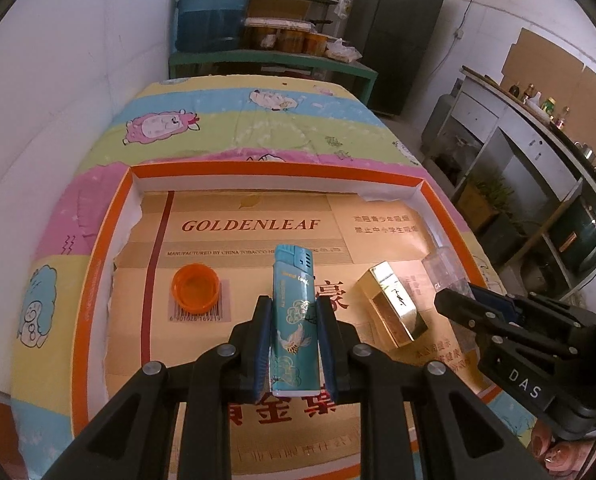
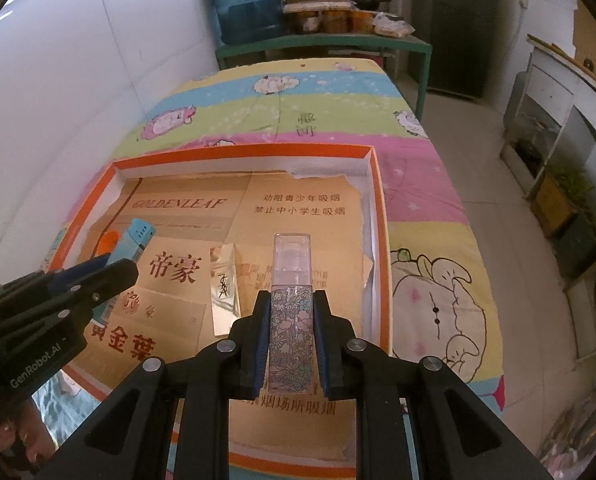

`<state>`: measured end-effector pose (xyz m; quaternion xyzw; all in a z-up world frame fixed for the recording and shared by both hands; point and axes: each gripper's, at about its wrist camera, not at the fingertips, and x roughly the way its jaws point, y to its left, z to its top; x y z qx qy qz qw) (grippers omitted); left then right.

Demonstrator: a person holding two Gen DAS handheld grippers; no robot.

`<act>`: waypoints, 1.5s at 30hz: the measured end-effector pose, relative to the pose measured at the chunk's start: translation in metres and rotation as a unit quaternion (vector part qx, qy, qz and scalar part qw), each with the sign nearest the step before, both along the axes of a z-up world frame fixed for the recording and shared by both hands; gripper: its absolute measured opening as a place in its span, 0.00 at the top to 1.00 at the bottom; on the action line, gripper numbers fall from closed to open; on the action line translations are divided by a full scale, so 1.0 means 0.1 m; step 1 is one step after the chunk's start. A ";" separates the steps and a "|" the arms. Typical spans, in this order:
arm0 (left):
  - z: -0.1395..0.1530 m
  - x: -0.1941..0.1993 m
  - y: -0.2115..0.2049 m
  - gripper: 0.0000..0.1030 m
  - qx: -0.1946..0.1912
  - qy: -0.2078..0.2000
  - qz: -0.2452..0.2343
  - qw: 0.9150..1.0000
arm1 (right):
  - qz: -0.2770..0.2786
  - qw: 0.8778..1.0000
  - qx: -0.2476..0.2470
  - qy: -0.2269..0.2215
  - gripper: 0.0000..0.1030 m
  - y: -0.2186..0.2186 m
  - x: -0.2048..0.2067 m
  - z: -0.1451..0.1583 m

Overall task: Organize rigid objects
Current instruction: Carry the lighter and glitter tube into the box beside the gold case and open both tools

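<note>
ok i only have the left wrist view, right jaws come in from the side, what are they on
Observer: The right gripper is shut on a clear spray bottle with a floral print.
Operator: capped?
Observer: Yes, a clear cap sits over its pump top.
Operator: where is it over the tray
Observer: Over the cardboard liner, near the orange tray's right wall, right of the gold box.
</note>
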<state>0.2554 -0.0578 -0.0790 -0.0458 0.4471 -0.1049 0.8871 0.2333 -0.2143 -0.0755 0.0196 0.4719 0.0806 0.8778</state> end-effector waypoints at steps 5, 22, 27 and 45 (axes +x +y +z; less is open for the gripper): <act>-0.05 0.05 -0.02 0.78 0.003 0.006 -0.001 1.000 | 0.001 1.000 -0.001 0.003 0.81 0.00 0.04 -0.03; -0.18 0.16 -0.05 0.78 0.010 0.019 -0.006 1.000 | 0.007 1.000 -0.002 0.016 0.81 0.00 0.14 -0.15; -0.19 0.17 -0.06 0.78 0.011 0.017 -0.007 1.000 | 0.008 1.000 -0.003 0.017 0.81 0.01 0.16 -0.18; -0.21 0.17 0.01 0.78 -0.015 0.016 -0.006 1.000 | 0.009 1.000 -0.007 0.005 0.78 0.02 0.12 -0.13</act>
